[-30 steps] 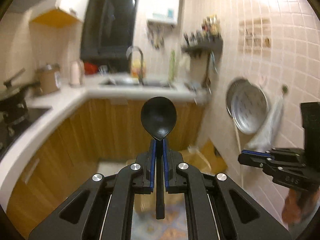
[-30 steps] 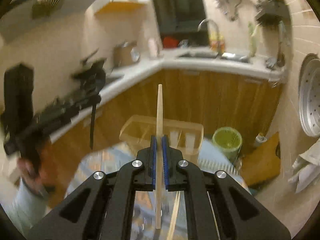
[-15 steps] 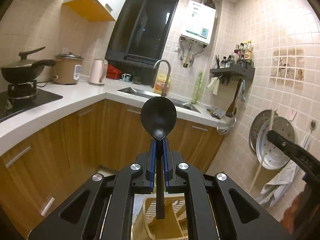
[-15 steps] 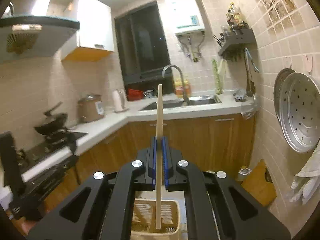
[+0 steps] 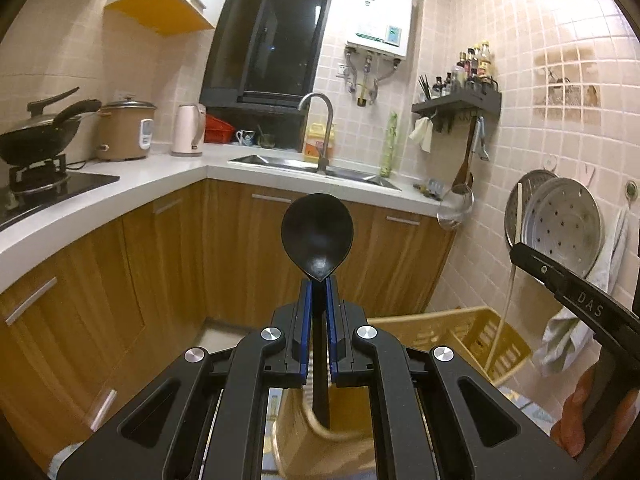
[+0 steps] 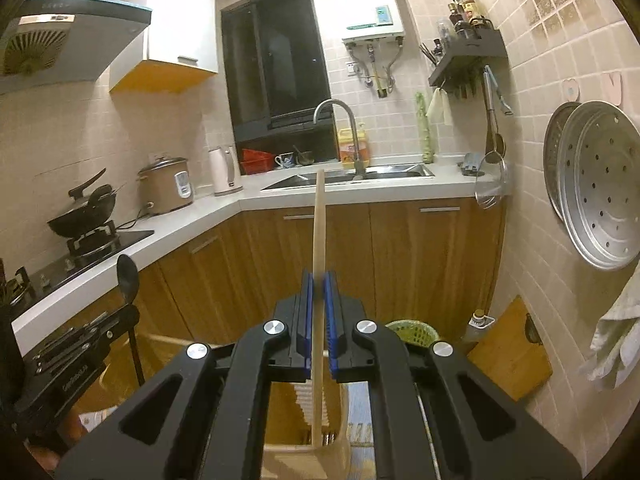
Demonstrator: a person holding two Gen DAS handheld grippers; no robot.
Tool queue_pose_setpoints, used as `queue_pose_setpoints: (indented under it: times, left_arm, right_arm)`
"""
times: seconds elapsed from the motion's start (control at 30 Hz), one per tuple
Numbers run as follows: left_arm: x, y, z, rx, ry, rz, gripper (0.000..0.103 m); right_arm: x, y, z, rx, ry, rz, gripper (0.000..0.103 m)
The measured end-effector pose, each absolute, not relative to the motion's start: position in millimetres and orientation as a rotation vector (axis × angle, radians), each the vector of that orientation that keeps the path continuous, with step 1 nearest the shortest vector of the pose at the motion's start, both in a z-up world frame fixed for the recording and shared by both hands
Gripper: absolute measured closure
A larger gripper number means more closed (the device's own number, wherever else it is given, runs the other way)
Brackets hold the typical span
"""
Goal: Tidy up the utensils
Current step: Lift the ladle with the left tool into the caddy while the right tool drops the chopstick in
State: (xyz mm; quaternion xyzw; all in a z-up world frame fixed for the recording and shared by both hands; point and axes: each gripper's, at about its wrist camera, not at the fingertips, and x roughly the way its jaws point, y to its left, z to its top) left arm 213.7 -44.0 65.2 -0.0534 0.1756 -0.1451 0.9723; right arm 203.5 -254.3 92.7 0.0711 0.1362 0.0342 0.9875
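My left gripper (image 5: 319,286) is shut on the handle of a black spoon (image 5: 317,235), which stands upright with its bowl up. The handle's lower end hangs over a yellow slotted basket (image 5: 474,330) below. My right gripper (image 6: 319,280) is shut on a pale wooden chopstick (image 6: 319,240), held upright, its lower end over the same basket (image 6: 334,454). The right gripper shows at the right edge of the left wrist view (image 5: 520,250) with the chopstick (image 5: 518,216). The left gripper with the spoon (image 6: 128,280) shows at the left of the right wrist view.
A white L-shaped counter (image 5: 120,196) over wooden cabinets holds a wok (image 5: 36,136), a rice cooker (image 5: 124,130), a kettle (image 5: 188,130) and a sink (image 5: 316,164). Perforated steel trays (image 5: 568,226) hang on the tiled right wall. A green bin (image 6: 412,330) and a wooden board (image 6: 508,354) stand on the floor.
Both grippers have tilted up from the floor to level with the kitchen. The spoon and chopstick stay gripped, and the basket now lies below both.
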Motion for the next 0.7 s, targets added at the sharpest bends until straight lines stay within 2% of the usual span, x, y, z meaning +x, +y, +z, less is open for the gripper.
queue_pose_setpoints:
  times: [0.17, 0.23, 0.3, 0.37, 0.63, 0.7]
  left_arm:
    - [198, -38, 65, -0.073, 0.356, -0.302, 0.097]
    - [195, -34, 66, -0.073, 0.371, -0.309, 0.091]
    - [186, -27, 68, -0.076, 0.372, -0.32, 0.077]
    - [178, -23, 71, -0.062, 0.367, -0.329, 0.076]
    - [143, 11, 87, -0.088, 0.403, -0.35, 0.07]
    - [137, 20, 90, -0.074, 0.457, -0.322, 0.061]
  right_arm:
    - [192, -254, 89, 0.127, 0.302, 0.114, 0.098]
    - [183, -256, 89, 0.129, 0.311, 0.125, 0.097]
    - [171, -258, 90, 0.115, 0.309, 0.122, 0.089]
    - [160, -260, 90, 0.109, 0.299, 0.126, 0.075]
    - [121, -268, 103, 0.069, 0.33, 0.17, 0.074]
    - [111, -266, 110, 0.012, 0.37, 0.168, 0.074]
